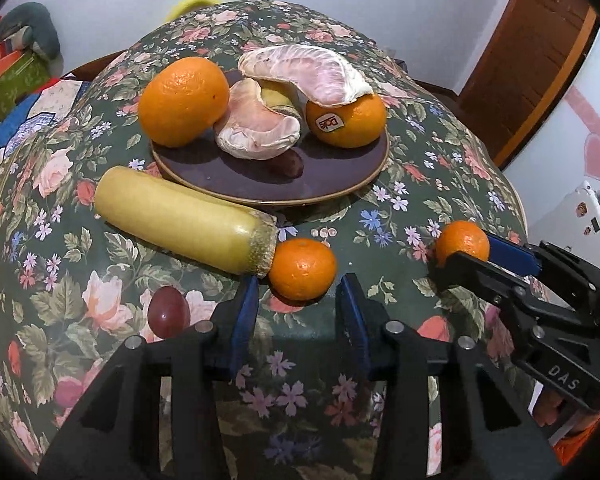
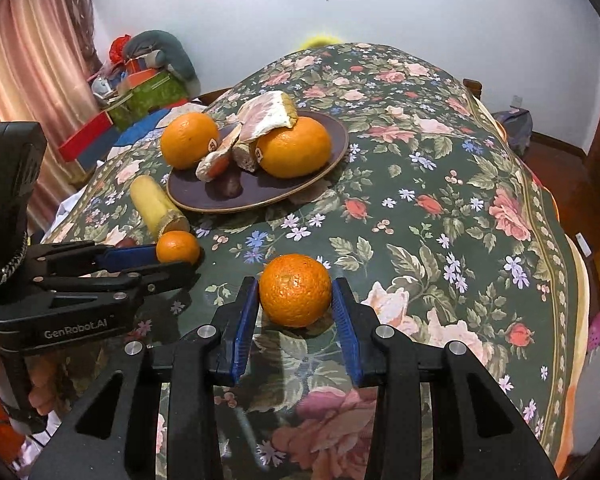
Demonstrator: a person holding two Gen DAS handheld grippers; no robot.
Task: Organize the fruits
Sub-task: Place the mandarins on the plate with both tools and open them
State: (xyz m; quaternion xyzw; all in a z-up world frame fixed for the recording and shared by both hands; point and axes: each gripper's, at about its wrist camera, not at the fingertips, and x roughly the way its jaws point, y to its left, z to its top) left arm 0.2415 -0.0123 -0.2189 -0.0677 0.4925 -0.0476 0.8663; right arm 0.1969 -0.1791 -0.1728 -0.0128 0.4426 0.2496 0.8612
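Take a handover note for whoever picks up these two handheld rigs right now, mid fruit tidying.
Left tongs: shut on a small orange mandarin.
Right tongs: shut on a second small mandarin.
Done: two large oranges and two peeled pomelo segments sit on the dark round plate.
Left: both mandarins, the long yellow cylindrical piece and the red grape lie on the floral tablecloth.

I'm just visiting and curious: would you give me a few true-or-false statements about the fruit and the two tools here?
1. Each tool has a small orange between its fingers. True: the left tool at one mandarin, the right tool at another mandarin.
2. The plate is bare. False: it holds two oranges and pomelo segments.
3. The yellow piece lies on the plate. False: it lies on the cloth beside it.
4. A grape lies on the tablecloth. True.
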